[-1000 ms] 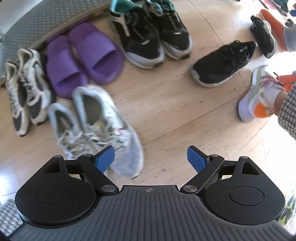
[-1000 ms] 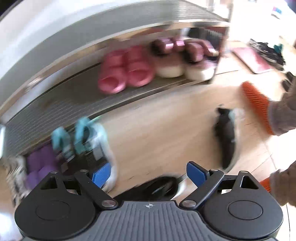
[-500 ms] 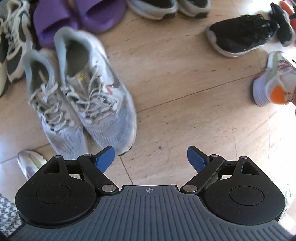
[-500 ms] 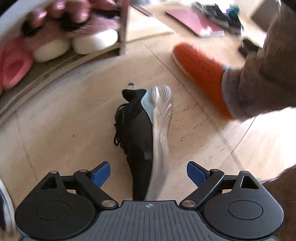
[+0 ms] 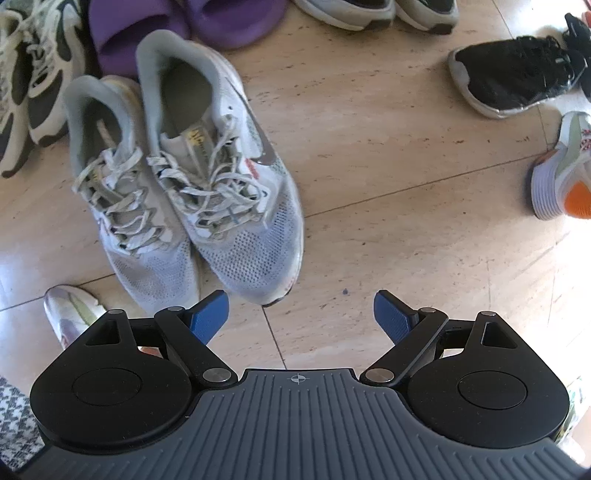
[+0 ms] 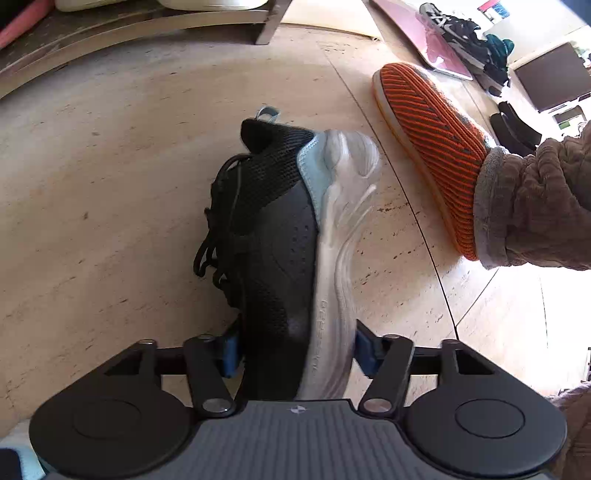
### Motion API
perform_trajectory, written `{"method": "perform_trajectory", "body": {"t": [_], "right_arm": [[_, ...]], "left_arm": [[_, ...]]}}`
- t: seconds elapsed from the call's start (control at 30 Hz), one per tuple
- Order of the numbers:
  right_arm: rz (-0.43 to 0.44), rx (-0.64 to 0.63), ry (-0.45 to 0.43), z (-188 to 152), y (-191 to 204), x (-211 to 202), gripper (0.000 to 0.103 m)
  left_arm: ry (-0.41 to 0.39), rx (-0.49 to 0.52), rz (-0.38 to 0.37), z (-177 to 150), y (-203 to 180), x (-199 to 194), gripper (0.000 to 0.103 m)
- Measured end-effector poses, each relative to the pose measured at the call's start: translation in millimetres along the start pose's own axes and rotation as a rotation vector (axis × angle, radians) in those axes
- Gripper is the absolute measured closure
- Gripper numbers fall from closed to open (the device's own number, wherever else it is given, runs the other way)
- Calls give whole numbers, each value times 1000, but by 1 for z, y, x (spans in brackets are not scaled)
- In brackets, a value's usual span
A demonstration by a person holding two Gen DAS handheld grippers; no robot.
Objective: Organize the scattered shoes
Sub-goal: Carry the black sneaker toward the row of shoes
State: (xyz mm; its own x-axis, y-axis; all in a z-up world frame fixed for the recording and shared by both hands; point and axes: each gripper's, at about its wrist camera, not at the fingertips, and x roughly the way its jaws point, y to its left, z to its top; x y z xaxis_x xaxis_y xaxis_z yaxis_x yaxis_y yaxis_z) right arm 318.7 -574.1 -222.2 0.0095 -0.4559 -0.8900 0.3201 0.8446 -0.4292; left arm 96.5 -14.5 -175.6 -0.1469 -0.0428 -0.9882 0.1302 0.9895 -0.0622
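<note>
Lying sideways, black sneaker (image 6: 273, 236), heel away

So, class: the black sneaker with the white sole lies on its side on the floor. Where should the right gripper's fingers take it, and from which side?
Grip the black sneaker across its forefoot, one finger on the laces side, one on the white sole. Come from the toe end, angled down: on its side, upper and sole give two opposing faces. The right gripper has just been closing there, pads at the shoe.

Running shoes (image 5: 207, 177) ahead-left of left claw (image 5: 301, 314): grey-white mesh
Slides (image 5: 184, 22): purple
Sneaker (image 6: 295, 240) in right claw (image 6: 295, 350): black, white sole
Slipper (image 6: 432, 147): orange, dark stripes
</note>
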Motion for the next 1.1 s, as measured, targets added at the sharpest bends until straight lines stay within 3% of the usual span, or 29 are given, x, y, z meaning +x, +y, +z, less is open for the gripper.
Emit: {"method": "perform_trajectory", "body": {"t": [0.1,0.17,0.3,0.43,0.57,0.7,0.83,0.97,1.1], "right_arm": [[113,155,-25,10,-8,-38,51],[268,323,-35,17,-18,-75,51],[503,412,-127,9,-6,-156,51],[719,375,-142,-36,37,-236,51],[903,333,-67,-112,82,-283,51],[959,310,95,-199,123,-288,51],[926,295,232,-270,156,-271,51],[887,181,248,-295,183,-272,50],[969,65,157,-298,198,-268,42]], "left_arm": [[-58,-22,-31,-4,5,-17,13],[-93,-45,-57,-8,10,-30,13],[-129,-114,-58,-13,24,-63,14],[-118,-198,4,-25,46,-113,14],[-231,-172,-22,-52,64,-154,12],[-291,-243,-41,-62,80,-140,12],[-231,-283,-94,-58,87,-116,17],[-250,-280,-103,-60,91,-117,16],[-276,-275,-96,-59,92,-119,15]]}}
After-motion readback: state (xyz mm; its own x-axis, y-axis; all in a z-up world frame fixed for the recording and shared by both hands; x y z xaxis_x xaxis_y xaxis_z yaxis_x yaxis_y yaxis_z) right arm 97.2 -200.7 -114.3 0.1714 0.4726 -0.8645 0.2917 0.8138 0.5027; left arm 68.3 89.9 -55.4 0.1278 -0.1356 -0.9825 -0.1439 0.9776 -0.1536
